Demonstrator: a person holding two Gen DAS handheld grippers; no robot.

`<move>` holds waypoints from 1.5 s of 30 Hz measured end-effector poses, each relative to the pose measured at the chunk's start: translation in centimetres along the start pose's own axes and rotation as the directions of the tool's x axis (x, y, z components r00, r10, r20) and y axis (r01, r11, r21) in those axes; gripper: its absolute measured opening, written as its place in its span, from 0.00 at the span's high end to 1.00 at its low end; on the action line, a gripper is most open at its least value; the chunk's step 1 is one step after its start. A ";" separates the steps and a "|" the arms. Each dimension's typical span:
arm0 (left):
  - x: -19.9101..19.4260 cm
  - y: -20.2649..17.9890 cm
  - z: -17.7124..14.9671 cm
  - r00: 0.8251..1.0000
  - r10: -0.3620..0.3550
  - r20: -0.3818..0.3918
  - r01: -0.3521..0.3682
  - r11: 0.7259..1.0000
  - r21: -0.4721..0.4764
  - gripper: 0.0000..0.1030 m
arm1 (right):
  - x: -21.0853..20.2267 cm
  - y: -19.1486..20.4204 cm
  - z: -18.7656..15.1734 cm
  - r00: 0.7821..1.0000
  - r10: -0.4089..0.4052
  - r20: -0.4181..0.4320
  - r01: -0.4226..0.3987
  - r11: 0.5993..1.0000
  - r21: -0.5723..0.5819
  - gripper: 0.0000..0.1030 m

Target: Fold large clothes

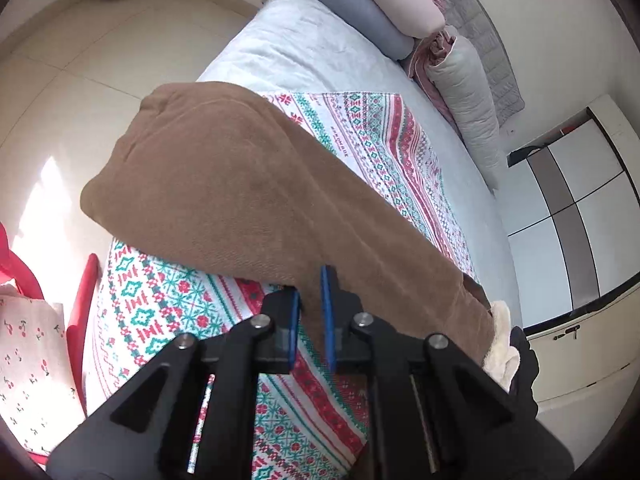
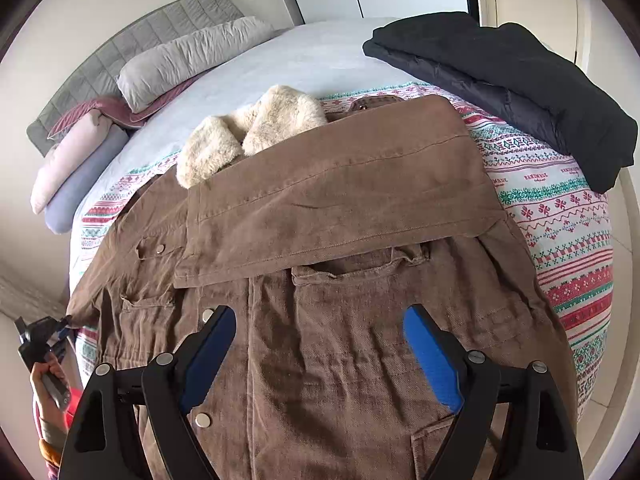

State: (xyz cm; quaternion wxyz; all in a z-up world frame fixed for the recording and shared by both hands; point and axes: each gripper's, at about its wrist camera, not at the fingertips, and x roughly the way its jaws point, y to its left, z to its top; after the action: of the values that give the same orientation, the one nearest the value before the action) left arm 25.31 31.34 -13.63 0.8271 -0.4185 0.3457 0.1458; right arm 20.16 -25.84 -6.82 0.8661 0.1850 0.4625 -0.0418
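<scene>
A large brown corduroy jacket with a cream fur collar lies front up on the patterned blanket. One sleeve is folded across its chest. My right gripper is open just above the jacket's lower front, holding nothing. My left gripper is shut on the edge of the other brown sleeve and holds it lifted above the blanket. The left gripper also shows in the right wrist view at the jacket's left side.
Folded black clothes lie at the far right of the bed. Pillows and rolled bedding lie along the grey headboard. A red chair stands beside the bed. A wardrobe and tiled floor surround it.
</scene>
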 end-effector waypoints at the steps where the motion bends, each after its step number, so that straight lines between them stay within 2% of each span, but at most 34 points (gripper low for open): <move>1: -0.5 -1.0 0.1 1.000 -0.007 0.018 0.006 0.999 0.032 0.90 | -0.1 -0.1 0.0 1.000 0.002 0.003 -0.002 1.000 0.004 0.15; 6: -3.2 -5.9 -0.5 0.996 -0.075 0.055 0.064 0.982 0.177 0.90 | -0.6 -0.3 0.4 1.000 0.017 0.015 -0.017 1.000 0.016 0.15; 8: -4.4 -8.4 -1.4 0.991 -0.121 0.056 0.103 0.963 0.250 0.91 | -0.7 -0.4 0.5 1.000 0.022 0.016 -0.023 1.000 0.022 0.15; 10: -5.4 -11.3 -2.8 0.984 -0.176 0.039 0.154 0.931 0.331 0.91 | -0.7 -0.4 0.6 0.999 0.031 0.016 -0.032 0.999 0.028 0.15; 13: -6.4 -15.7 -5.8 0.967 -0.254 -0.028 0.236 0.849 0.472 0.91 | -1.0 -0.3 0.8 0.999 0.045 0.026 -0.046 0.998 0.034 0.15; 15: -6.4 -18.4 -8.2 0.951 -0.294 -0.093 0.296 0.782 0.549 0.91 | -1.1 -0.2 0.8 0.998 0.053 0.024 -0.054 0.998 0.024 0.15; 17: -6.0 -20.7 -11.1 0.931 -0.321 -0.173 0.357 0.704 0.615 0.91 | -1.0 -0.1 0.7 0.998 0.055 0.018 -0.056 0.998 0.017 0.15; 20: -4.3 -23.2 -16.0 0.922 -0.281 -0.266 0.384 0.584 0.715 0.90 | -0.6 -0.1 0.7 0.998 0.054 0.009 -0.055 0.998 0.015 0.15; 23: -0.7 -23.9 -20.3 0.899 -0.185 -0.396 0.433 0.500 0.750 0.89 | 0.1 -0.1 0.5 0.999 0.053 -0.008 -0.053 0.999 0.013 0.15; 25: 1.9 -23.2 -22.3 0.888 -0.076 -0.454 0.431 0.481 0.763 0.86 | 0.7 0.1 0.4 0.999 0.048 -0.023 -0.047 0.999 0.008 0.15; 27: 2.7 -22.3 -23.2 0.871 0.010 -0.491 0.425 0.484 0.765 0.86 | 1.1 0.3 0.2 0.999 0.041 -0.037 -0.041 0.999 -0.003 0.15; 28: 1.9 -21.9 -23.2 0.865 0.016 -0.501 0.434 0.478 0.763 0.86 | 1.3 0.5 0.1 0.999 0.036 -0.041 -0.036 0.999 -0.009 0.15; 29: 0.8 -21.7 -22.7 0.868 -0.003 -0.496 0.441 0.463 0.769 0.84 | 1.3 0.7 0.0 0.999 0.033 -0.042 -0.034 0.999 -0.015 0.15; 31: -2.3 -21.1 -21.3 0.888 -0.069 -0.455 0.439 0.426 0.791 0.69 | 1.2 1.2 -0.2 0.999 0.035 -0.040 -0.037 0.999 -0.032 0.15; 32: -3.9 -20.6 -20.3 0.898 -0.113 -0.426 0.432 0.421 0.798 0.51 | 1.1 1.6 -0.3 0.998 0.042 -0.043 -0.044 0.998 -0.044 0.15; 33: -5.3 -20.0 -19.1 0.906 -0.161 -0.392 0.422 0.425 0.801 0.38 | 1.0 2.0 -0.4 0.998 0.051 -0.046 -0.053 0.997 -0.053 0.15; 35: -7.0 -18.7 -16.3 0.914 -0.230 -0.335 0.405 0.455 0.793 0.35 | 1.0 3.2 -0.4 0.997 0.059 -0.049 -0.063 0.995 -0.076 0.15; 37: -6.6 -17.9 -13.9 0.926 -0.241 -0.291 0.376 0.522 0.765 0.35 | 1.1 5.1 -0.2 0.997 0.061 -0.057 -0.067 0.991 -0.115 0.15; 39: -4.9 -16.7 -12.0 0.944 -0.210 -0.253 0.329 0.616 0.715 0.35 | 1.4 7.6 -0.1 0.995 0.071 -0.067 -0.082 0.982 -0.168 0.15; 41: -2.8 -15.3 -10.6 0.962 -0.148 -0.231 0.267 0.700 0.663 0.35 | 2.0 10.8 -0.1 0.993 0.080 -0.084 -0.098 0.965 -0.243 0.15; 43: -0.8 -14.4 -10.1 0.967 -0.091 -0.239 0.224 0.753 0.618 0.35 | 2.8 14.4 -0.4 0.991 0.105 -0.088 -0.128 0.936 -0.329 0.15; 45: 0.6 -13.9 -10.2 0.966 -0.035 -0.256 0.186 0.783 0.594 0.35 | 4.0 18.1 -1.1 0.988 0.123 -0.094 -0.151 0.893 -0.423 0.15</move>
State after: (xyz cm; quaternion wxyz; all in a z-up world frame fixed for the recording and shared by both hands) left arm 28.50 14.77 -10.07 0.8792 -0.1613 0.4424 -0.0727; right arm 25.98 -8.28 -5.58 0.8708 0.0234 0.4740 0.1282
